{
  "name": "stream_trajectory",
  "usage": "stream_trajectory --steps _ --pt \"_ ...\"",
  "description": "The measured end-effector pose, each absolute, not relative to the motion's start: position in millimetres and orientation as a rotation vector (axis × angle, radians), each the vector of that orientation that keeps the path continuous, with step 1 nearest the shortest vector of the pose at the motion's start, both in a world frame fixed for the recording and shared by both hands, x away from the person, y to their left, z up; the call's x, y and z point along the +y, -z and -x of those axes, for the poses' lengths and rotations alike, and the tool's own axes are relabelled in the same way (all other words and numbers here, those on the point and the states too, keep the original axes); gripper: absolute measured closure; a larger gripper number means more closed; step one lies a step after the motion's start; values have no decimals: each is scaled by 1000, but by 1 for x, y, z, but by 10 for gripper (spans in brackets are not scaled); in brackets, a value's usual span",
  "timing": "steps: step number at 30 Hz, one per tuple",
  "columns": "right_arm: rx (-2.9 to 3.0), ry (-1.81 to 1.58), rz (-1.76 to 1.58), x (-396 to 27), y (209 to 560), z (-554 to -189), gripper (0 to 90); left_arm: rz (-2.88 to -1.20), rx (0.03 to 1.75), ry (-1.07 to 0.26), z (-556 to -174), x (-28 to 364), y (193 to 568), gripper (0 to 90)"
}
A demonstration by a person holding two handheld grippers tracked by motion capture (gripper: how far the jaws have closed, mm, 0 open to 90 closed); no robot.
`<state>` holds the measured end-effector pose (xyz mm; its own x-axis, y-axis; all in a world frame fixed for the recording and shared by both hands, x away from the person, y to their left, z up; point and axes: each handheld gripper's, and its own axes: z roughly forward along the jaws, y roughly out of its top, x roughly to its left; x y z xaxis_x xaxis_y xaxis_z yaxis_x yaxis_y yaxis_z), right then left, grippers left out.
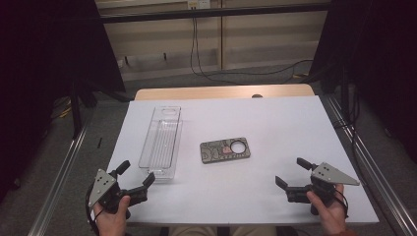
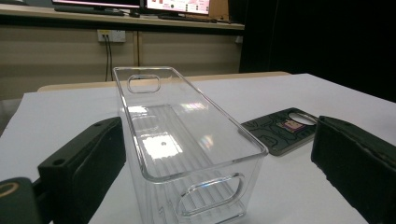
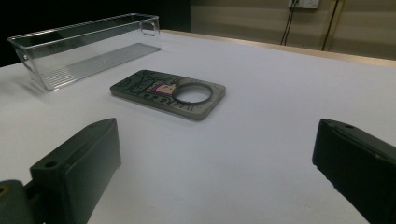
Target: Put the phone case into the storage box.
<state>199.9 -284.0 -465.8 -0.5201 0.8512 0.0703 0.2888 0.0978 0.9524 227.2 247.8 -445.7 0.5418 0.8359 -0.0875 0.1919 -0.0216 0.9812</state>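
Jaws spread wide on both grippers, nothing held. Left gripper (image 1: 136,173) sits at the near left corner of the white surface (image 1: 275,123), its jaws either side of the near end of the clear plastic bin (image 1: 161,142) without touching it; in the left gripper view the bin (image 2: 187,140) stands between the two black jaws. Right gripper (image 1: 294,173) rests at the near right, well apart from everything, pointed toward the phone case (image 1: 225,150).

Bin: long, narrow, transparent, upright, ribbed floor, an oval handle cut-out in each end wall. Runs lengthwise away from the person, left of centre.

Phone case: flat on the surface just right of the bin, apart from it. Dark grey-green with a line-drawn pattern, a small pink-and-purple patch, and a large round hole toward one end; seen closer in the right gripper view (image 3: 168,93).

Hard to read: the case's pattern detail is too small and blurred. The bin's far end blends into the white surface in the high view. Both jaws are cut off at the bottom edge of each gripper view.
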Motion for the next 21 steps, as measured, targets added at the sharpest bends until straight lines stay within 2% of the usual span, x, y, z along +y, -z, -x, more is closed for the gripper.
stream_trajectory --steps 21 --pt "1957 -1474 -1065 -264 460 -219 19 -1549 899 -633 -226 249 447 32"
